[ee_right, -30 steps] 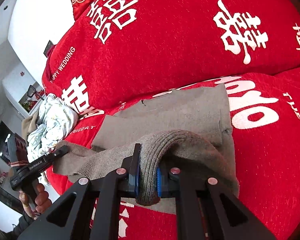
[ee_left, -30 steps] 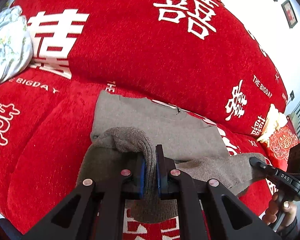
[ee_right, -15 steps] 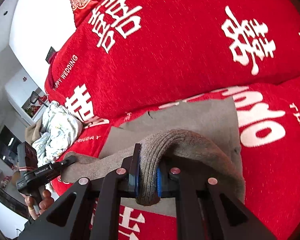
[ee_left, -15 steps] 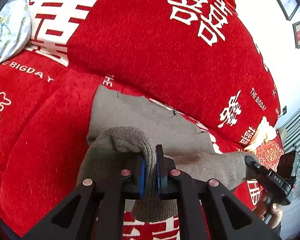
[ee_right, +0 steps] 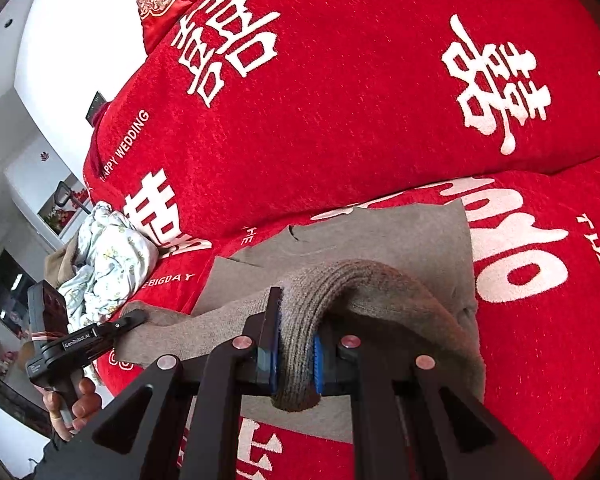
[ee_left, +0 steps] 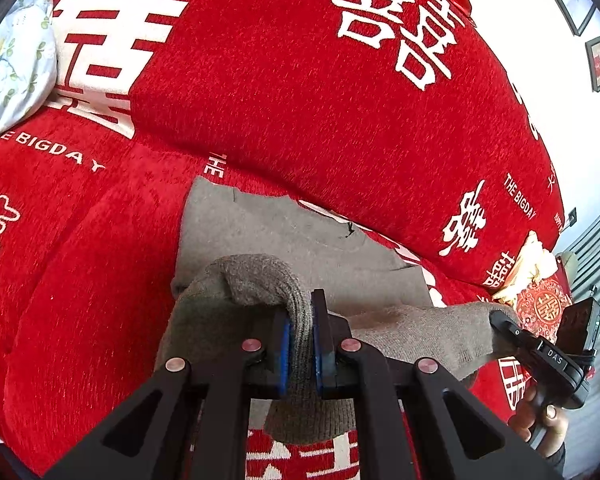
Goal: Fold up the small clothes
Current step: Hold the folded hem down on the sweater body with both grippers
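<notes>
Grey knit garment point(ee_left: 300, 240) lay on red sofa cover point(ee_left: 80, 260), in front of red backrest cushion point(ee_left: 280, 100). Left tool point(ee_left: 300, 344) was clamped on garment's ribbed edge. Right tool point(ee_right: 294, 354) was clamped on opposite ribbed edge. Both edges were lifted above flat garment part. Floral cloth bundle point(ee_right: 108, 256) lay well apart from garment.

your grey-brown knit garment point(ee_left: 300, 248) lies on the red sofa cover point(ee_left: 80, 280), its far part flat against the backrest. its near ribbed edge is lifted and stretched between two pinch points, left point(ee_left: 300, 336) and right point(ee_right: 296, 344), a fold of knit bunched at each.
</notes>
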